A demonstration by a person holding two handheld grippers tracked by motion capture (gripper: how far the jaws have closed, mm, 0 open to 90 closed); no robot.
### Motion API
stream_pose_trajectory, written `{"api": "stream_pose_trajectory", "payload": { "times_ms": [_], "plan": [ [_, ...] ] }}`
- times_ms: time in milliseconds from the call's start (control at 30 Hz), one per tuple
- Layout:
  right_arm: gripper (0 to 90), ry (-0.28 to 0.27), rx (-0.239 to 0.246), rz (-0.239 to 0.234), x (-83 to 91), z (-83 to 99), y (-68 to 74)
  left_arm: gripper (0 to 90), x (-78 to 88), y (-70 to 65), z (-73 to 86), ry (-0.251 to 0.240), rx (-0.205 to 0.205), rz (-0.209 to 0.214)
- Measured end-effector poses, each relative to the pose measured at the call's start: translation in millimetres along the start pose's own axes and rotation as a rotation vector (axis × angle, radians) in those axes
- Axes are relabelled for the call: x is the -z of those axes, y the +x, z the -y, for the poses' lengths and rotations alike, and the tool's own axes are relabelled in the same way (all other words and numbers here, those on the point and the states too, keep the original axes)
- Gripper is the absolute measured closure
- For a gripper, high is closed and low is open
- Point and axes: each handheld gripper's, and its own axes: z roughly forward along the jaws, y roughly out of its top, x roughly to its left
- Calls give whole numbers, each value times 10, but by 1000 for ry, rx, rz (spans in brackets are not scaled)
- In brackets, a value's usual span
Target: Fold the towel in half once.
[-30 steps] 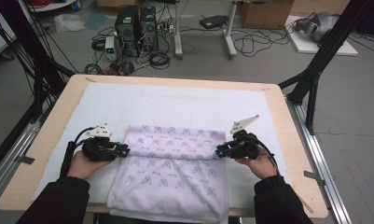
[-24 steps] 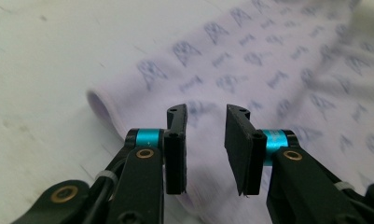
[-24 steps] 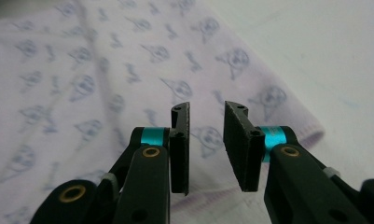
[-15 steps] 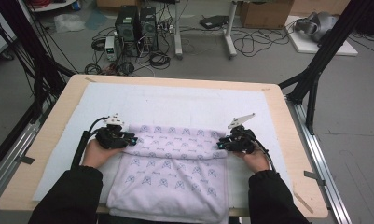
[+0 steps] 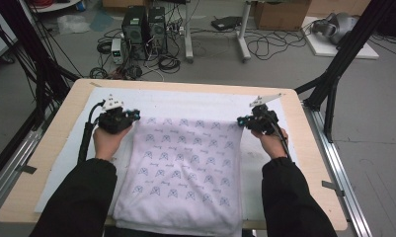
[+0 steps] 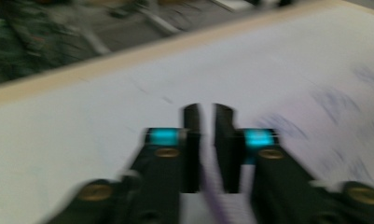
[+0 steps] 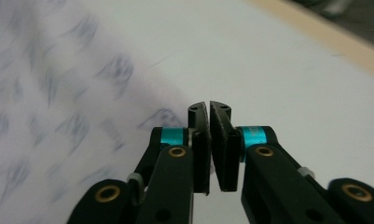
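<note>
both tongs [image 5: 135, 116] [image 5: 241, 121] clamped, arms stretched forward.

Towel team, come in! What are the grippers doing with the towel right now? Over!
Left gripper and right gripper each pinch a far corner of the patterned towel. Towel spread flat on the white mat. Nothing in the way.

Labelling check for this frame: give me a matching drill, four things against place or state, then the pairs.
1. patterned cloth
2. left gripper
3. right gripper
4. white mat

A. pinches the cloth's far right corner
B. spread out, near edge hanging over the table's front
C. lies flat under the cloth
D. pinches the cloth's far left corner

Pairs: 1-B, 2-D, 3-A, 4-C
</note>
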Motion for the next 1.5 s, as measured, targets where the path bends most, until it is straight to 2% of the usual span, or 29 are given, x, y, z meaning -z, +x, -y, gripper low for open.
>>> {"api": "stream_pose_trajectory", "payload": {
  "times_ms": [33,67,100,133,167,233,267,333,400,433,500,600,633,667,700,733,767,833,867,933,1100,1133,1167,1200,1233,1333,1400,1467,1500],
  "plan": [
    [758,0,-41,21,-27,-11,-60,716,-30,17,-8,14,13,1],
    [738,-4,-57,21,-53,-4,-91,709,-47,21,11,22,16,9],
    [721,0,-65,9,-77,13,-98,707,-64,17,40,47,16,29],
    [695,4,-79,-29,-105,37,-98,689,-84,6,68,88,4,59],
    [674,18,-82,-67,-129,64,-81,672,-98,-10,96,128,-20,89],
    [642,47,-42,-100,-171,144,-17,664,-137,-50,142,182,-51,126],
    [624,64,-32,-101,-193,189,2,653,-150,-67,151,193,-65,117],
    [598,93,-37,-90,-219,281,3,620,-177,-77,175,181,-59,94],
    [535,111,-69,-79,-248,373,-45,596,-234,-66,209,215,-59,61],
    [518,116,-87,-93,-270,411,-74,579,-264,-61,233,237,-62,43],
    [477,129,-90,-88,-310,451,-93,559,-316,-49,283,257,-60,19],
    [497,126,-109,-101,-389,467,-102,504,-423,-49,372,315,-33,53],
    [539,125,-100,-118,-427,468,-97,509,-423,-54,385,300,-30,49],
    [587,132,-77,-110,-453,462,-72,589,-419,-39,392,290,-10,89],
    [797,136,-58,-102,-452,443,-53,726,-424,-41,391,285,5,105],
    [853,125,-68,-174,-460,431,-57,834,-425,-64,382,284,-10,98],
    [863,135,-43,-146,-472,393,-24,856,-428,-99,372,280,-45,75],
    [870,160,2,-110,-489,295,16,864,-415,-121,337,255,-65,46],
    [871,152,6,-89,-464,227,15,865,-393,-103,301,225,-47,35],
    [874,93,22,-51,-369,73,-16,866,-342,-66,178,190,-52,16],
    [873,23,44,15,-100,-427,-104,867,-171,-2,-324,33,-63,-43],
    [845,2,56,31,-57,-517,-121,859,-151,5,-415,22,-73,-58],
    [662,-11,56,63,-35,-588,-143,768,-153,14,-473,27,-65,-95],
    [617,-24,49,94,-21,-631,-167,597,-154,28,-494,38,-48,-109],
    [612,-32,39,93,-10,-640,-187,598,-143,48,-476,49,-49,-87],
    [550,-13,29,80,-27,-523,-178,591,-115,62,-298,81,-66,-64],
    [538,12,29,63,-52,-362,-138,577,-84,97,-129,99,-35,-29],
    [497,90,-18,-5,-93,-249,-118,567,-28,93,27,118,-39,-4],
    [508,102,-22,-29,-97,-192,-82,560,13,86,92,123,-40,18]
  ]
}}
